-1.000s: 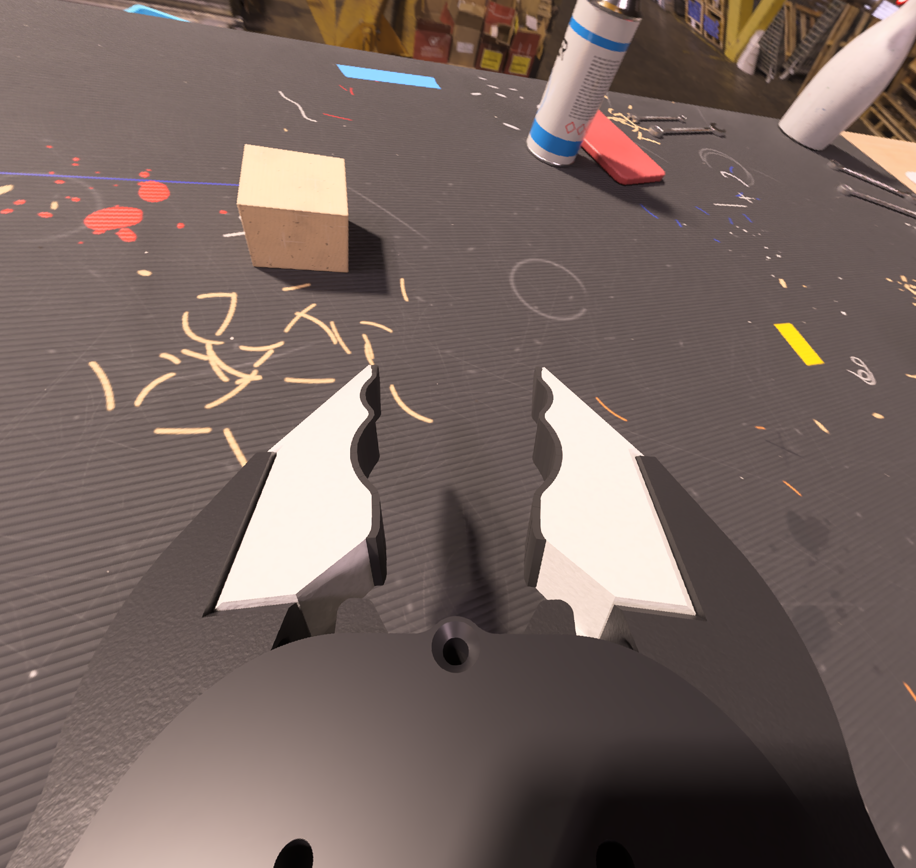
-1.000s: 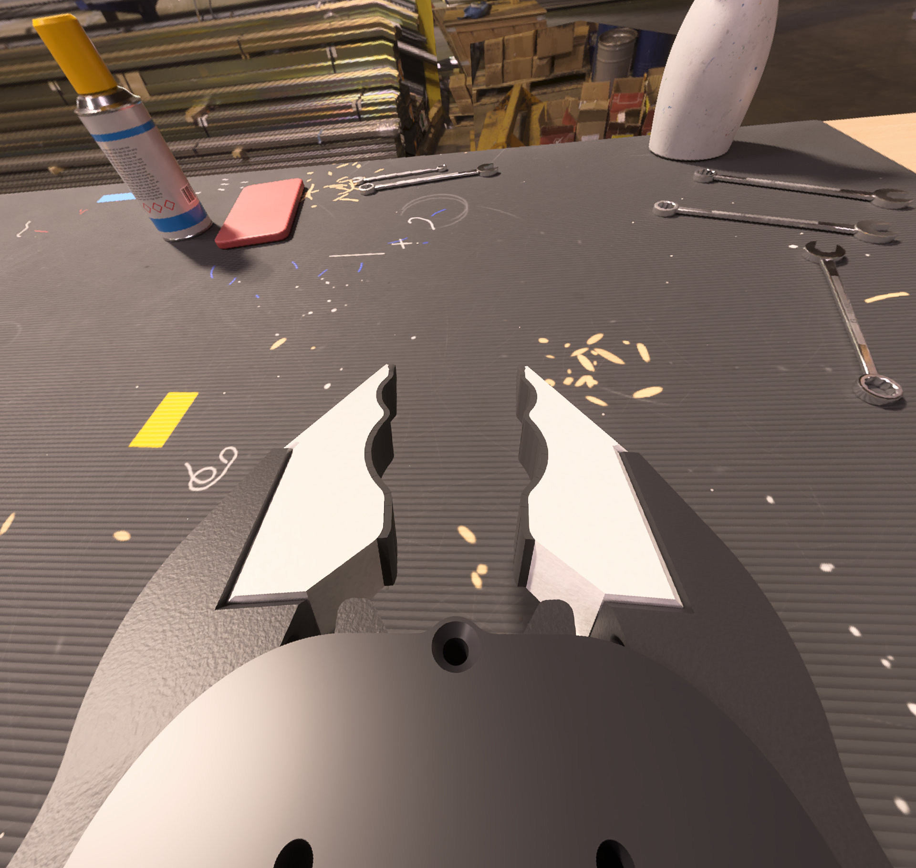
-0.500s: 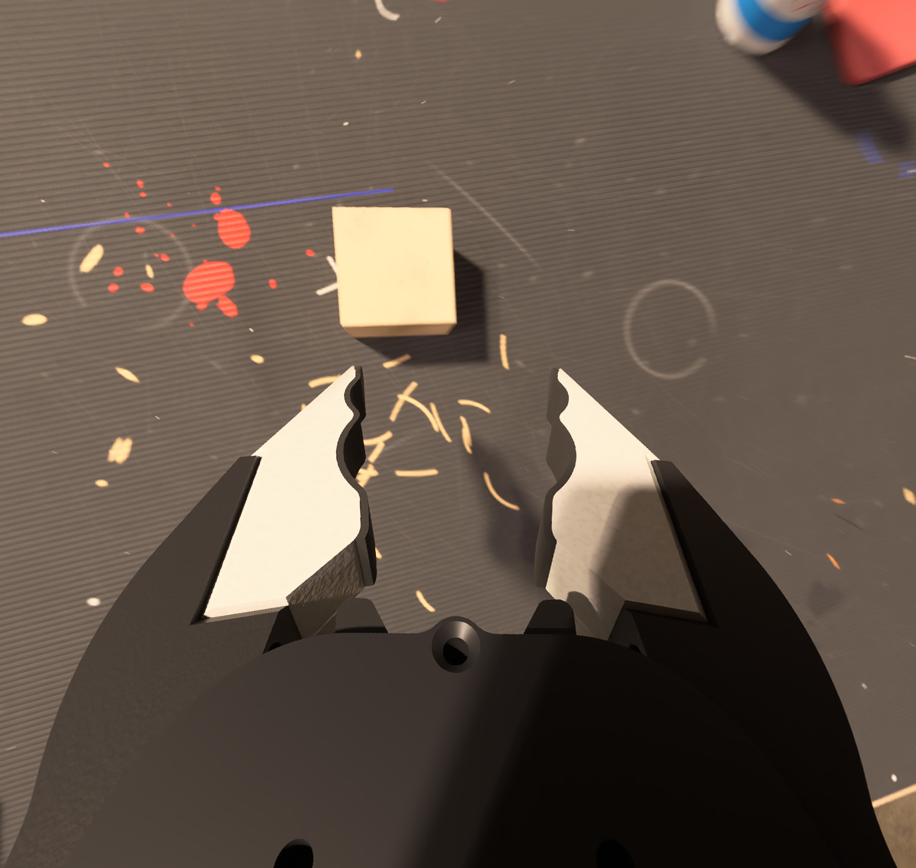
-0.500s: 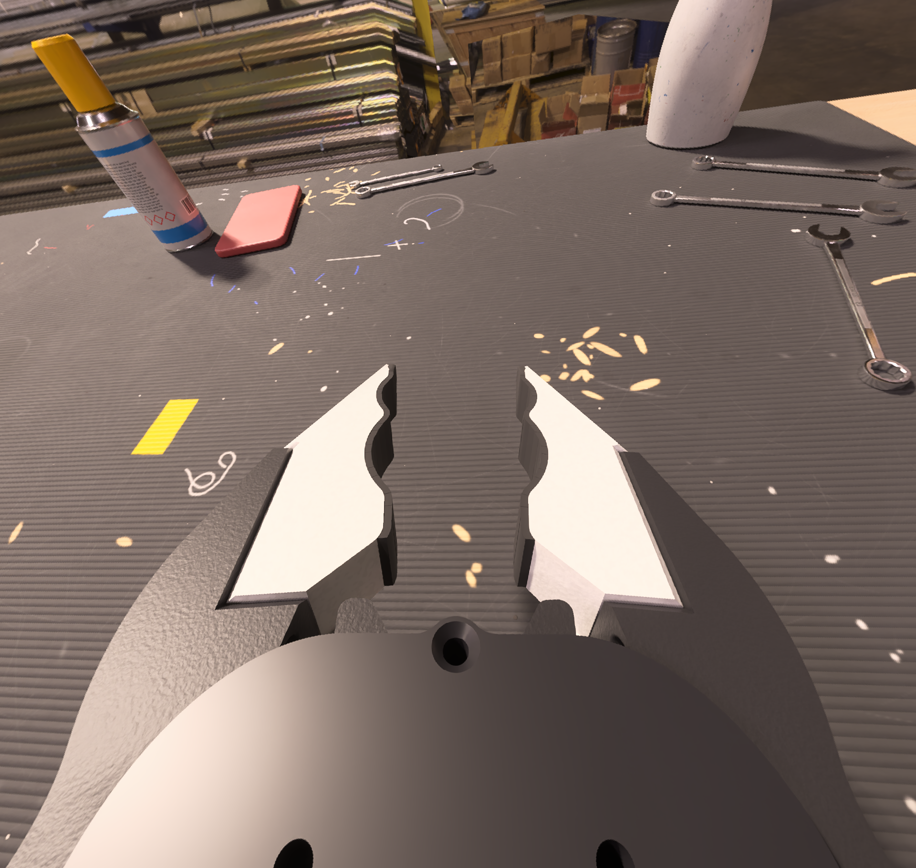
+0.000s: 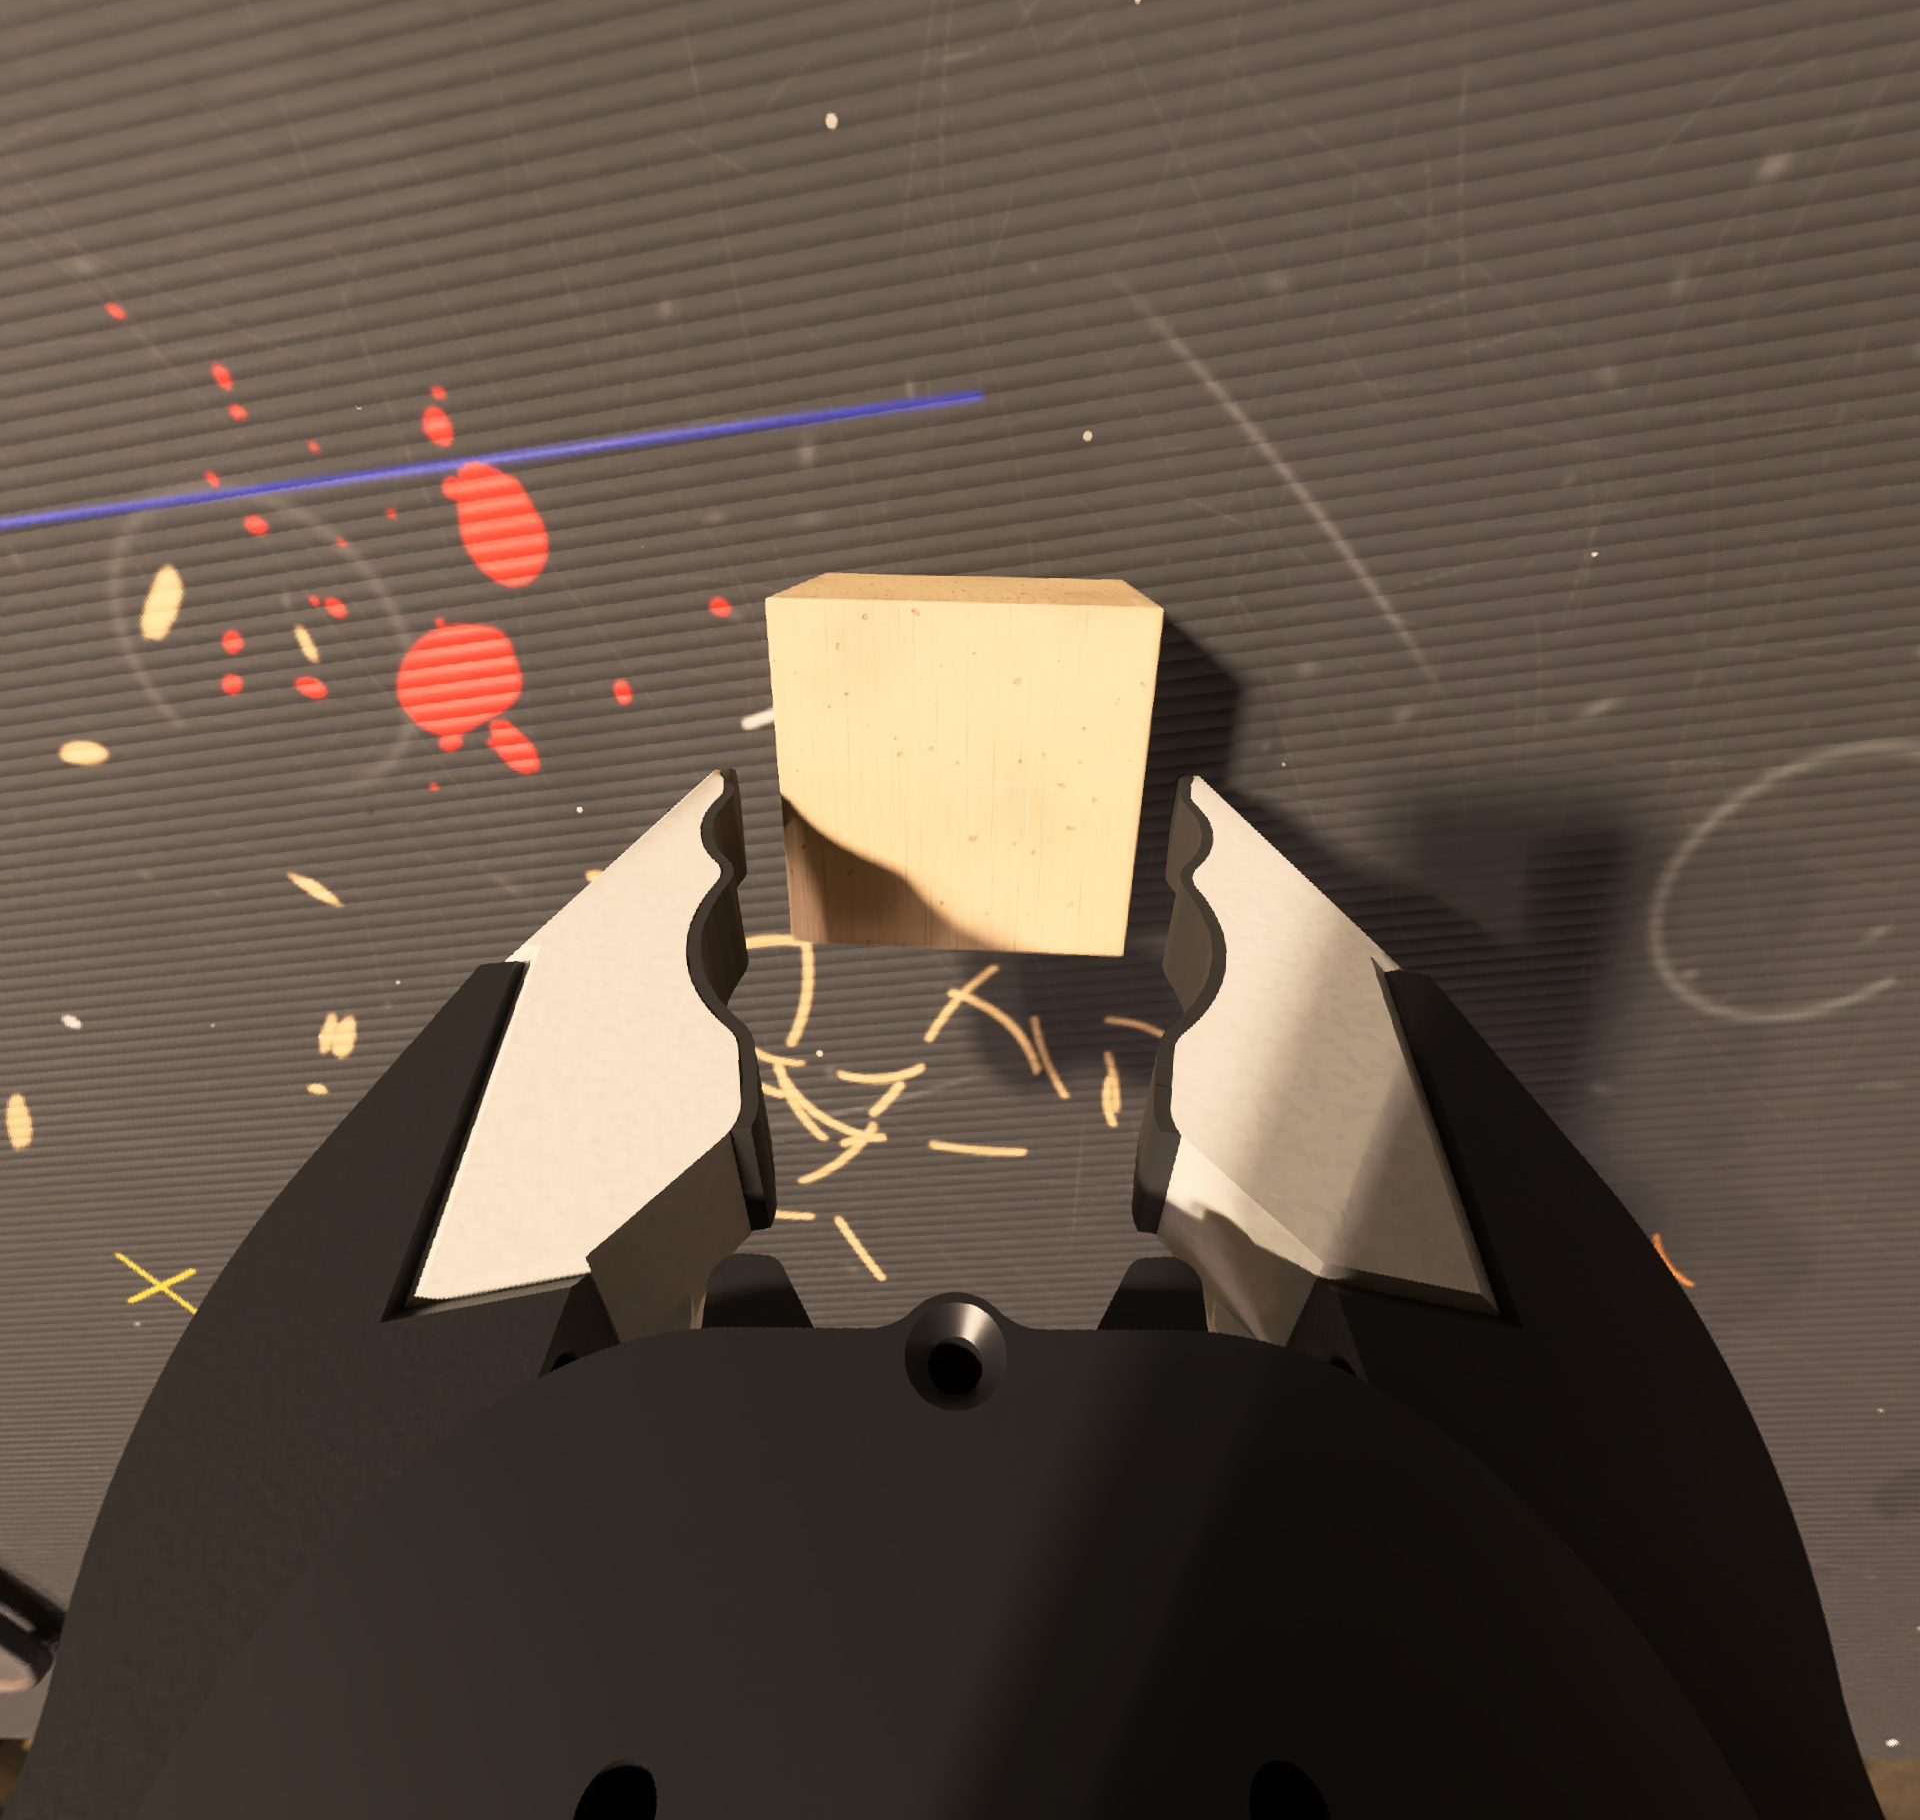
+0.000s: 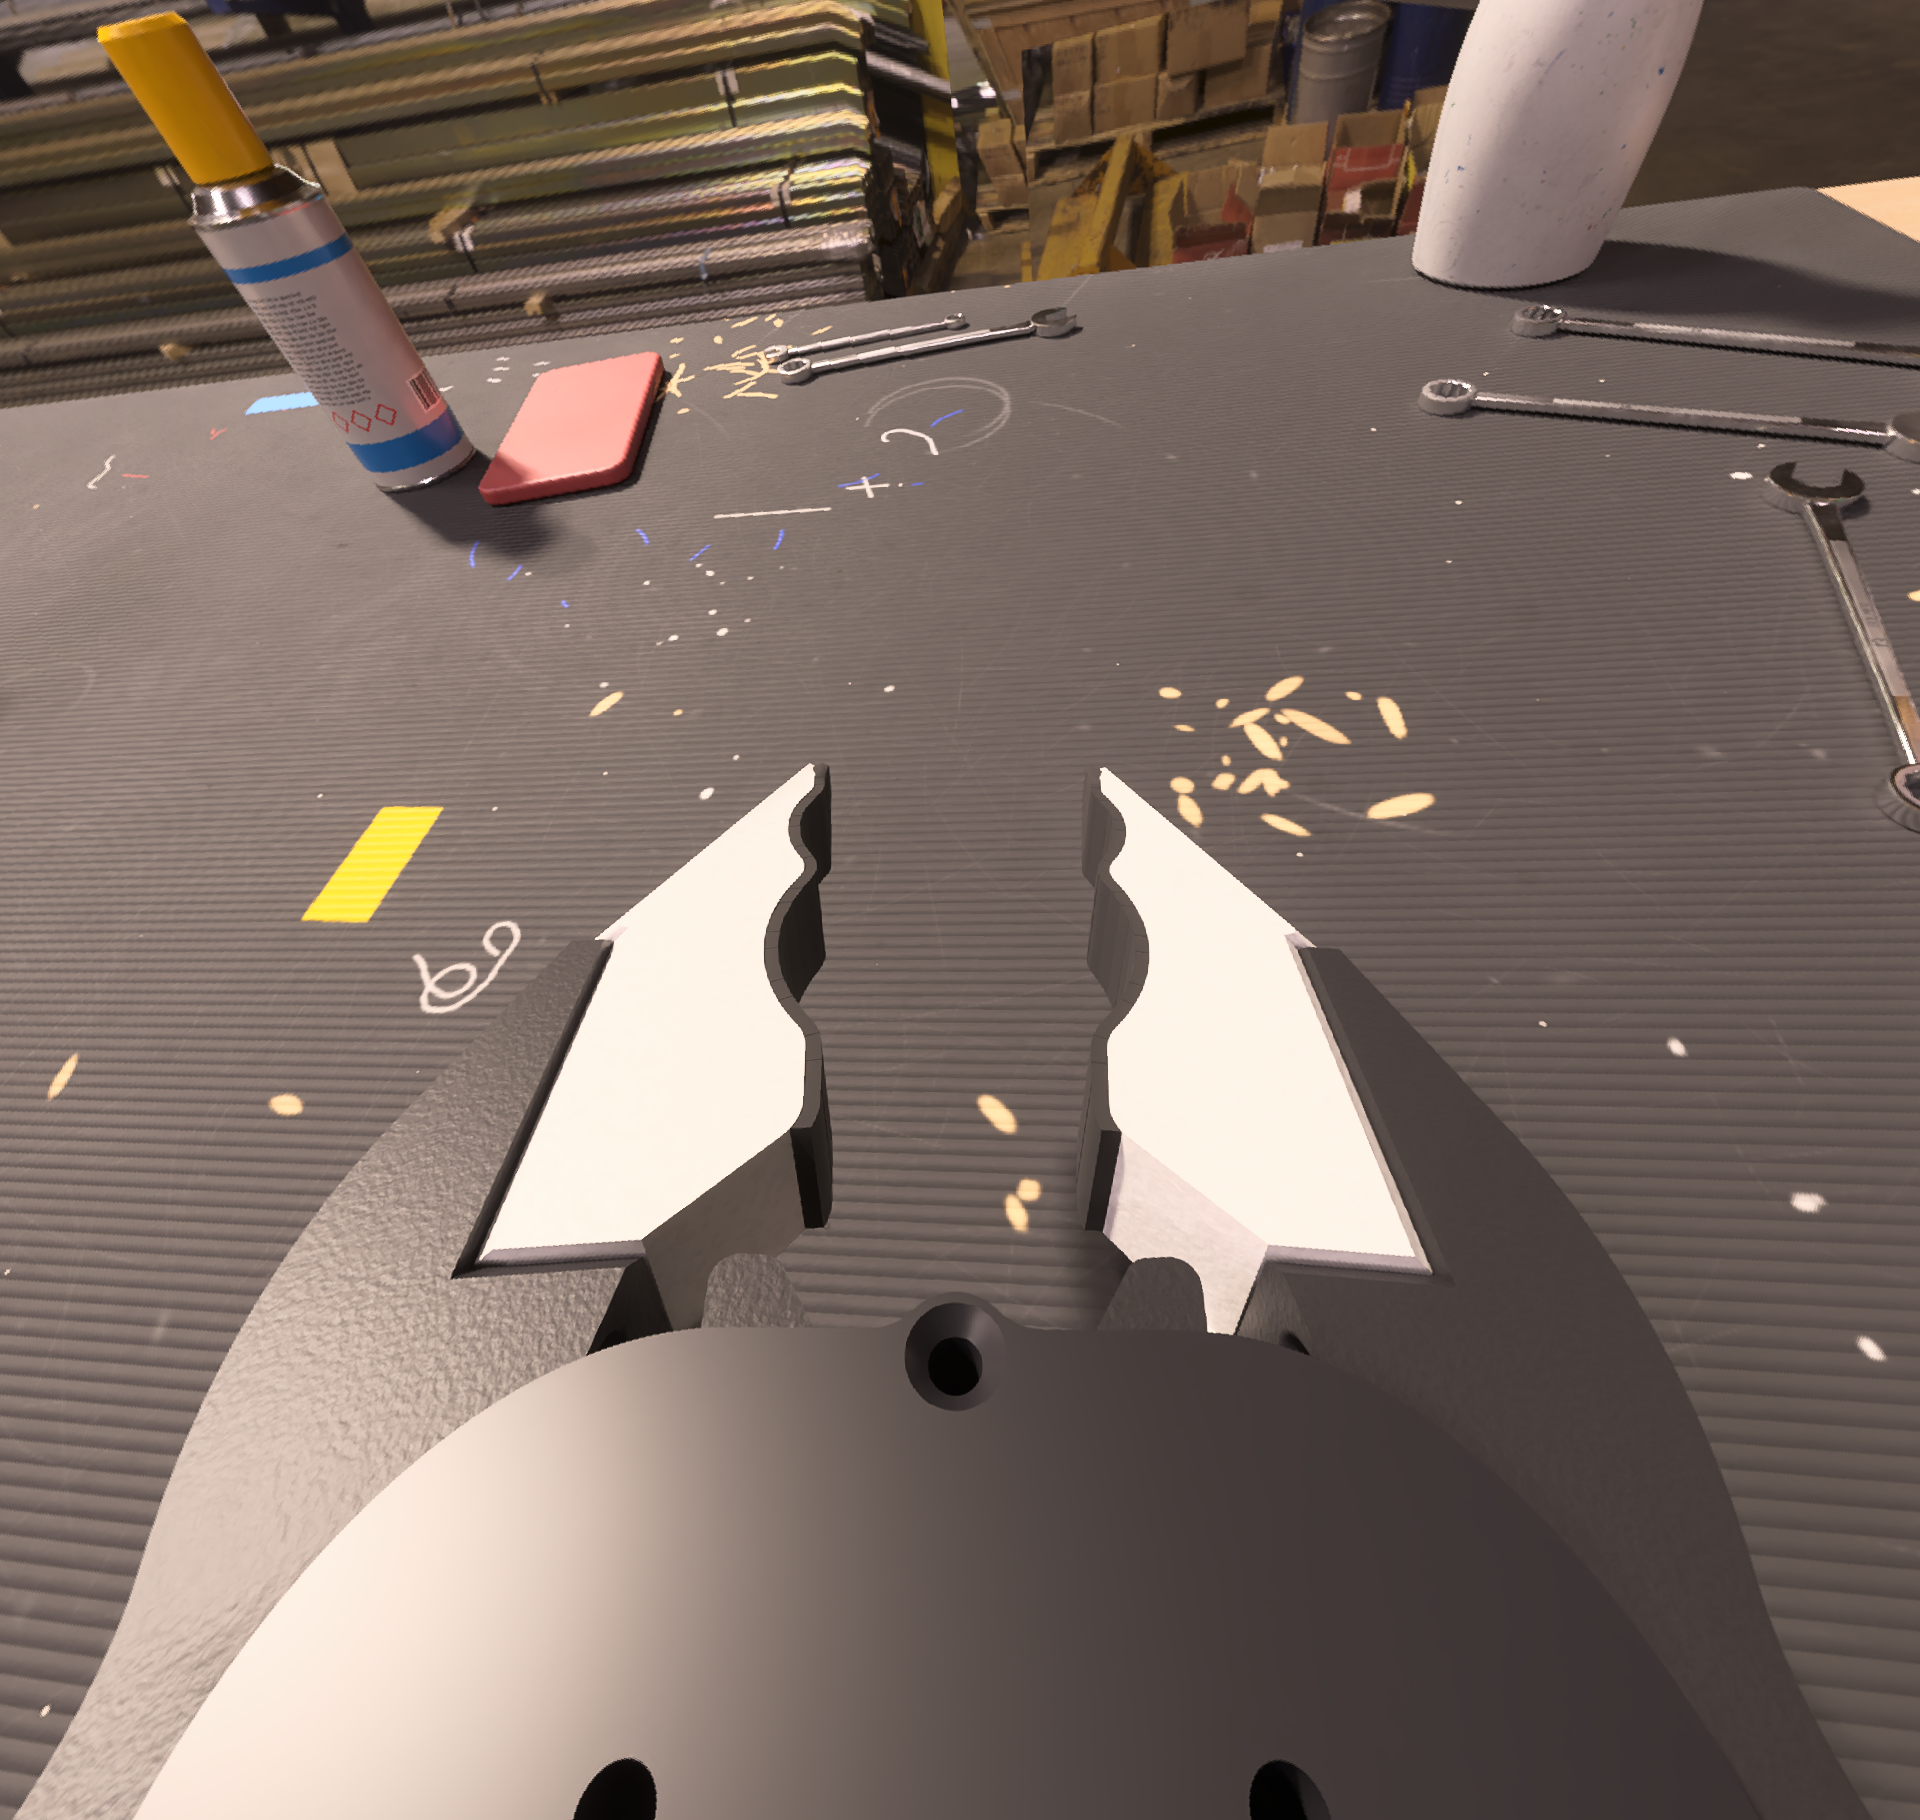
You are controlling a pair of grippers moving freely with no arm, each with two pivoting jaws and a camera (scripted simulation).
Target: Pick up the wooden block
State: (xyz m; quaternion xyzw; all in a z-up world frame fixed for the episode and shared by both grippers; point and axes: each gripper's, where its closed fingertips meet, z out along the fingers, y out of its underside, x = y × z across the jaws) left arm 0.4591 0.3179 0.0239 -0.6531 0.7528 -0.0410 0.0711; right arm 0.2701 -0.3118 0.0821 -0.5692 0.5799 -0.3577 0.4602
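Observation:
The wooden block (image 5: 961,762), a pale cube, stands on the dark ribbed mat. My left gripper (image 5: 961,794) points steeply down at it, open, with one fingertip on each side of the block's near part. A narrow gap shows on each side, so the fingers do not touch it. My right gripper (image 6: 961,783) is open and empty, low over bare mat. The block does not show in the right wrist view.
Red paint spots (image 5: 457,679), a blue line (image 5: 520,456) and wood shavings (image 5: 862,1105) mark the mat around the block. In the right wrist view a spray can (image 6: 301,295), a red flat pad (image 6: 577,425), several wrenches (image 6: 1662,409) and a white vase (image 6: 1558,97) stand farther off.
My left gripper has tilted downward and moved forward until the block sits between its fingertips, and its jaws have opened wider. The right gripper has hardly moved.

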